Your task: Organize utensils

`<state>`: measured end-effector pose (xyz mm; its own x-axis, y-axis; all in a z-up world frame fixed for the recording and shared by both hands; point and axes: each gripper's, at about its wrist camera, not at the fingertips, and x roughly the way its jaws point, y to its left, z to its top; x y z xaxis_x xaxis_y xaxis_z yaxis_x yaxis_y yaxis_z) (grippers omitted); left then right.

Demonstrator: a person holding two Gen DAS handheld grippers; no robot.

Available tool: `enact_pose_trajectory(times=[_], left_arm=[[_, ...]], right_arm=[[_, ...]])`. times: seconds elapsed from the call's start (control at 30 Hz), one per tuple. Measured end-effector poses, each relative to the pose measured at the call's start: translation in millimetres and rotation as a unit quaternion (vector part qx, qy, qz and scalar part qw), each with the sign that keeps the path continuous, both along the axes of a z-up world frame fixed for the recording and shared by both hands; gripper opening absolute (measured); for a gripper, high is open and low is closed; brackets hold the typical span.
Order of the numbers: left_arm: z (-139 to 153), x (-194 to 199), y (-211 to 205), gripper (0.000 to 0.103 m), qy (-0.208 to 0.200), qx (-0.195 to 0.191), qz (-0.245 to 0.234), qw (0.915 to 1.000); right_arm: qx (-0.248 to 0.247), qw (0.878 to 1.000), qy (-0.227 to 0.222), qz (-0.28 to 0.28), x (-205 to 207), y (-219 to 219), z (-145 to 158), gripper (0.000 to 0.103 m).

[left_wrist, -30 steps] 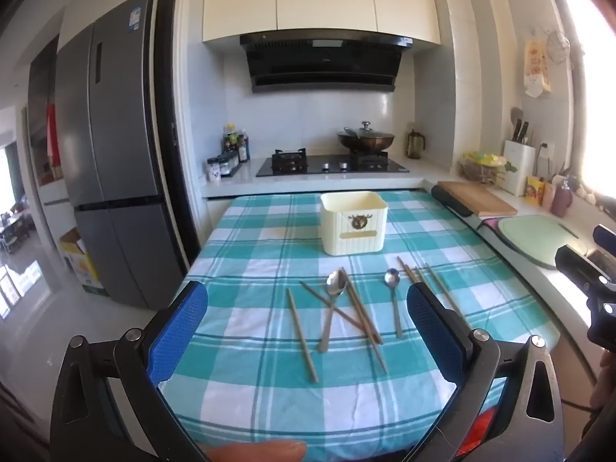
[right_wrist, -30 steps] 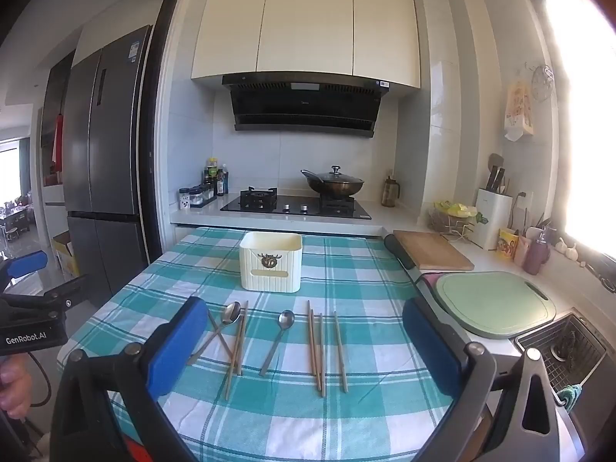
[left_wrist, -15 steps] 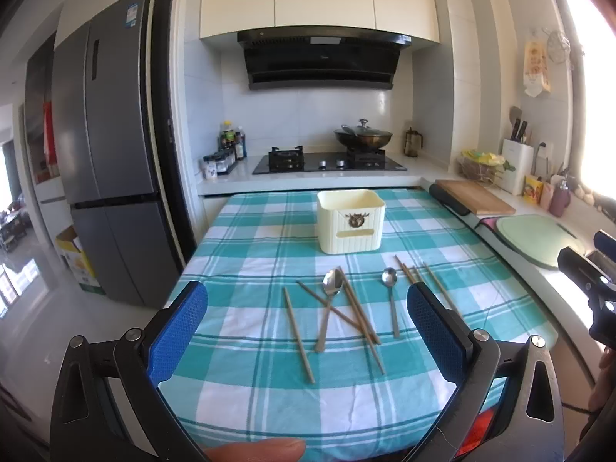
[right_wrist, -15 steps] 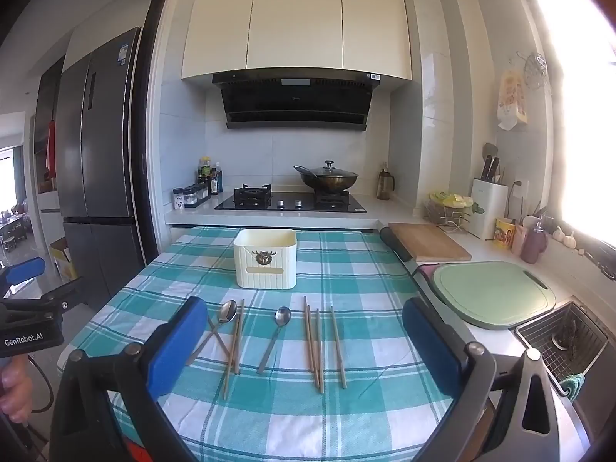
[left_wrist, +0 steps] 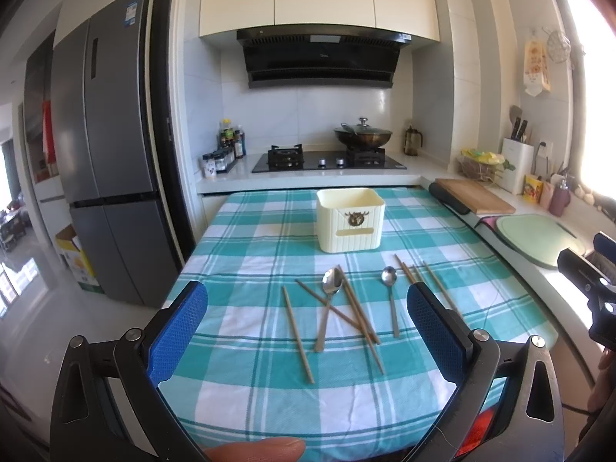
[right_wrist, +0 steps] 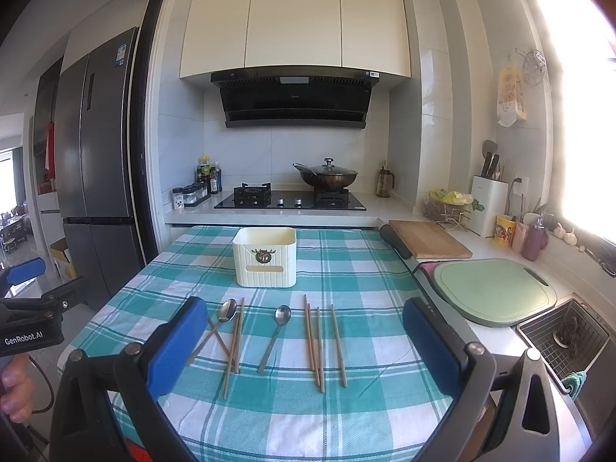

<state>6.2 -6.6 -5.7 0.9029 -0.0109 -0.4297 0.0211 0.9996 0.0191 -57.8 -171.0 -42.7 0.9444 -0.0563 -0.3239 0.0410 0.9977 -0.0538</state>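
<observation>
A cream utensil holder (left_wrist: pixel 350 220) stands on the teal checked tablecloth (left_wrist: pixel 246 254); it also shows in the right wrist view (right_wrist: pixel 265 257). In front of it lie two metal spoons (left_wrist: pixel 330 304) (left_wrist: pixel 390 297) and several wooden chopsticks (left_wrist: pixel 298 340). In the right wrist view the spoons (right_wrist: pixel 219 323) (right_wrist: pixel 275 333) and chopsticks (right_wrist: pixel 319 340) lie between the fingers. My left gripper (left_wrist: pixel 306 333) is open and empty above the table's near edge. My right gripper (right_wrist: pixel 304 346) is open and empty, also near the front edge.
A fridge (left_wrist: pixel 104 146) stands at the left. Behind the table are a stove (left_wrist: pixel 327 159) with a wok (left_wrist: pixel 362 136). At the right are a wooden board (right_wrist: pixel 427 242), a green cutting board (right_wrist: pixel 492 288) and a sink (right_wrist: pixel 566 335).
Both views have shifted slightly; the table and utensils sit a little lower and closer in frame. Nothing was taken hold of or moved on the table.
</observation>
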Motion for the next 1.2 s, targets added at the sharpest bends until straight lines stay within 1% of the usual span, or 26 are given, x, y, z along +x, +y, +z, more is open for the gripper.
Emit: enact_pose_trajectory(times=[0.6,0.77,1.2], left_arm=[[-0.6,1.6,-0.9,0.103,0.002,0.000,0.000,1.0000],[-6.3,1.5,-4.6,0.103,0.002,0.000,-0.001,1.0000],[-9.4,2.0,-6.6,0.103,0.005,0.000,-0.002,1.0000]], right_arm=[[0.000,1.000,0.003,-0.001,0.3,0.3,0.3,0.103],[0.000,1.000,0.004,-0.001,0.0,0.6,-1.0,0.103],[0.003,1.000,0.008,-0.002,2.1,-2.0,-3.6,0.103]])
